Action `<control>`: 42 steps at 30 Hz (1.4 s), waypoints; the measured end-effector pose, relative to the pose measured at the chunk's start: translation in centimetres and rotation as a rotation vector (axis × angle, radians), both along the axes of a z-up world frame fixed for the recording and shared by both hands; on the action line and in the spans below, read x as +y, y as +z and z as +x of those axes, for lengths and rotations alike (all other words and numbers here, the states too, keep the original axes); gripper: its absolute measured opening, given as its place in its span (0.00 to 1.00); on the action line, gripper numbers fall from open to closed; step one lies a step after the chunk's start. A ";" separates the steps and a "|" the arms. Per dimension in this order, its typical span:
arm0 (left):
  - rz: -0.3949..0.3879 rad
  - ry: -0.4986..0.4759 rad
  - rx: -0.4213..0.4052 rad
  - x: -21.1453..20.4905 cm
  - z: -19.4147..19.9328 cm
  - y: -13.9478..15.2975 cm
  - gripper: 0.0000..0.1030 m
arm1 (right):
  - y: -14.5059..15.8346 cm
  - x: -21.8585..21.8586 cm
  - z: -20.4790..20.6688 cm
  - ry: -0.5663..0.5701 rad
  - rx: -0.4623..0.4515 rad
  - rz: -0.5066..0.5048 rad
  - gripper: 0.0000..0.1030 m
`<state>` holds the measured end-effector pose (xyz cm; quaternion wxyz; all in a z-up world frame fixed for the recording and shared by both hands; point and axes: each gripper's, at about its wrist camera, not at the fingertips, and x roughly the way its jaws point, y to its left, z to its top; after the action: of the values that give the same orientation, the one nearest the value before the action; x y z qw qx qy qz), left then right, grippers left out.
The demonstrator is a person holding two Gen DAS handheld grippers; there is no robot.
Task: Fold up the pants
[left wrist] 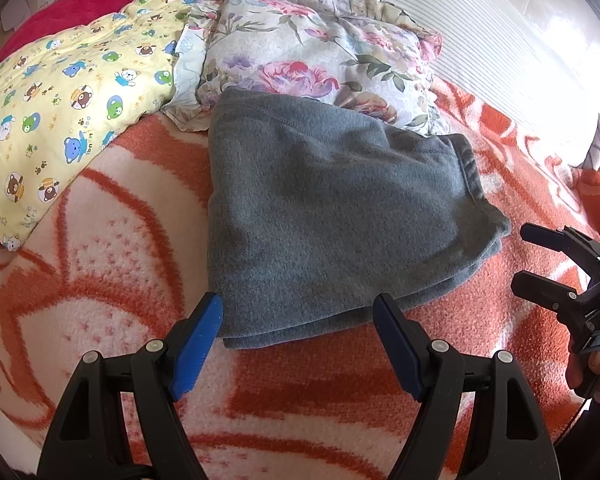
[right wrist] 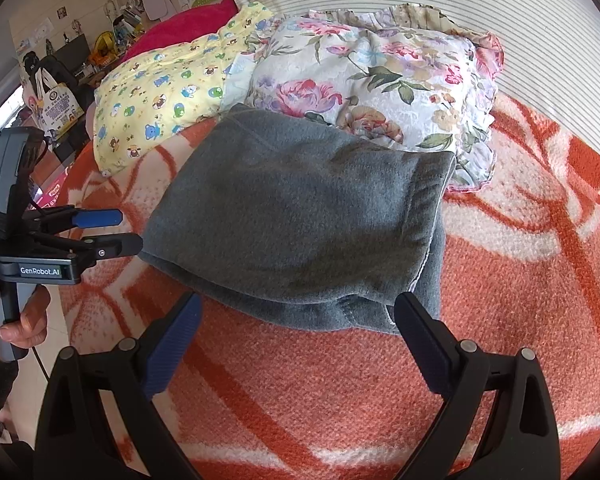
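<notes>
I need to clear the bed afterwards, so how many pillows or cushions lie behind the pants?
3: a floral pillow touching the far edge of the grey pants, a yellow bear-print one left of it, and a red one behind that, largely hidden. More may be out of sight.

Grey fleece pants [left wrist: 332,216] [right wrist: 300,216]: folded into layered stack, flat on blanket, just ahead of both grippers' open fingertips.

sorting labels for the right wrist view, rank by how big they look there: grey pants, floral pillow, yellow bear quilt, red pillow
1. grey pants, folded, nearest the camera, which inflates them
2. floral pillow, close behind; partly hidden by the pants, so this order is unsure
3. yellow bear quilt
4. red pillow, mostly hidden
</notes>
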<state>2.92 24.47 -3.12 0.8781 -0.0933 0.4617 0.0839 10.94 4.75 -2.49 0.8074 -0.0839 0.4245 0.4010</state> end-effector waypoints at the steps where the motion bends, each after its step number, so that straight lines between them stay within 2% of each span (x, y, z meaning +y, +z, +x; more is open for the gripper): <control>1: 0.001 -0.001 0.001 0.0 0.0 -0.1 0.76 | -0.1 0.0 0.0 0.001 0.000 -0.001 0.94; 17: 0.012 -0.006 0.006 0.2 0.3 -0.3 0.76 | -0.5 0.1 0.0 0.012 0.010 -0.013 0.94; 30: 0.111 0.001 -0.010 -0.8 -0.2 0.2 0.77 | -0.7 0.2 0.1 0.028 0.004 -0.026 0.94; 42: 0.140 -0.010 -0.015 -1.4 -0.5 0.4 0.77 | -0.6 0.2 0.2 0.027 0.001 -0.023 0.94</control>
<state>2.43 23.10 -2.75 0.8864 -0.0303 0.4484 0.1110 11.12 4.95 -3.09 0.8008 -0.0989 0.4284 0.4068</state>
